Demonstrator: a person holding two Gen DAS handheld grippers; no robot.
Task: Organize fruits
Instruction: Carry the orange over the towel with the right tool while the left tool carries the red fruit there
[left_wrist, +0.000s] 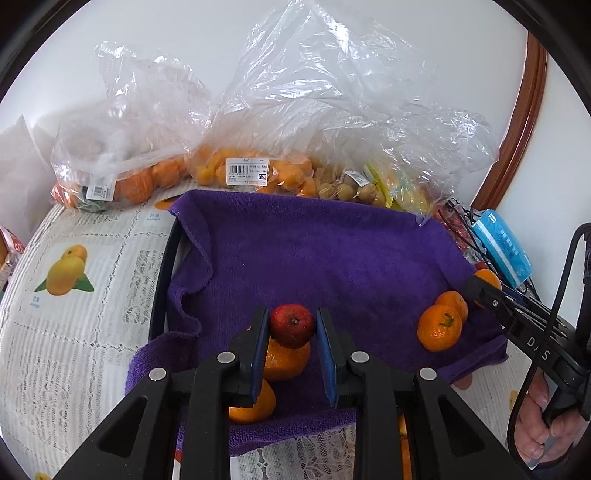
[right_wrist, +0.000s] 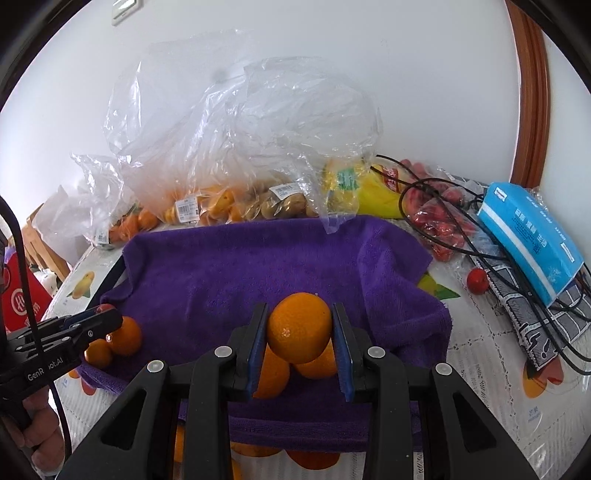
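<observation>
Blue-padded jaws of our left gripper (left_wrist: 291, 326) pinch a small red fruit (left_wrist: 291, 325), which sits squarely between the pads, above the near edge of the purple towel (left_wrist: 314, 254). Our right gripper (right_wrist: 300, 328) clamps an orange (right_wrist: 299, 326) the same way, the fruit filling the gap between its pads over the towel's near right part. Just below each claw lie more oranges: a few under the left one (left_wrist: 286, 360) and a pair at the right edge (left_wrist: 441, 325), seen from the left wrist. So we judge the sorting as begun but far from done: only a handful of fruits rest on the cloth, and most of it is bare. Far along the wall, the plastic bags (left_wrist: 258, 170) hold plenty of fruit. One red fruit (right_wrist: 477, 280) lies loose on the tablecloth, right of the towel.
</observation>
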